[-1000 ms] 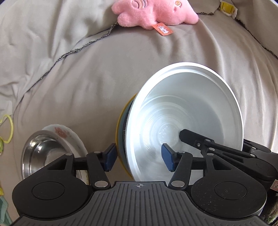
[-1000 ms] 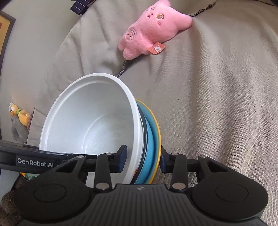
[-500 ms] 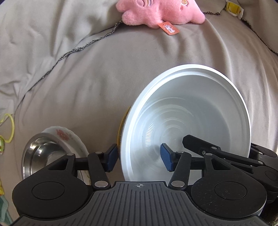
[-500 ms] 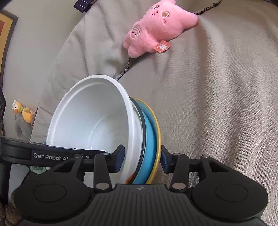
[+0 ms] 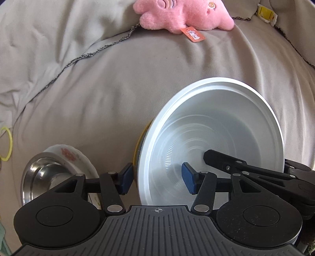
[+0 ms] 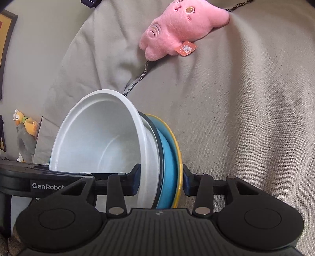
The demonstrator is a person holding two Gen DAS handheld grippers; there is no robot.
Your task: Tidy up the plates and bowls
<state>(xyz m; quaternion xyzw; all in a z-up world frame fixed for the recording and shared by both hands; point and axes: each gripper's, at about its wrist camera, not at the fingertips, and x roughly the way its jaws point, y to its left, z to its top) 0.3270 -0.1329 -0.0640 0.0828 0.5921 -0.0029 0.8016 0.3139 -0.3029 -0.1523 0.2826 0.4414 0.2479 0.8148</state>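
A grey-beige blanket covers what looks like a bed, with a pink plush toy lying at its far side and a small yellow duck figure off by the wall.

The right tongs are clamped on a tilted stack held on edge: a white bowl nested against a dark-rimmed dish, a blue plate and a yellow-rimmed plate. One pad sits inside the bowl wall, the other presses on the back of the yellow-rimmed plate.

The left tongs stand wide apart, straddling the white bowl's rim near its lower edge, and neither blue pad seems to press on it. Just to their left a steel bowl rests in a flower-patterned plate on the blanket.

The step in hand looks like gathering the dishes into one pile, the stack being carried or handed between the two tongs. Next, I would guess, the left tongs need to close on the bowl's rim, or else the stack must be levelled and set down. Tilted this far, the bowl could slip out of its nest.
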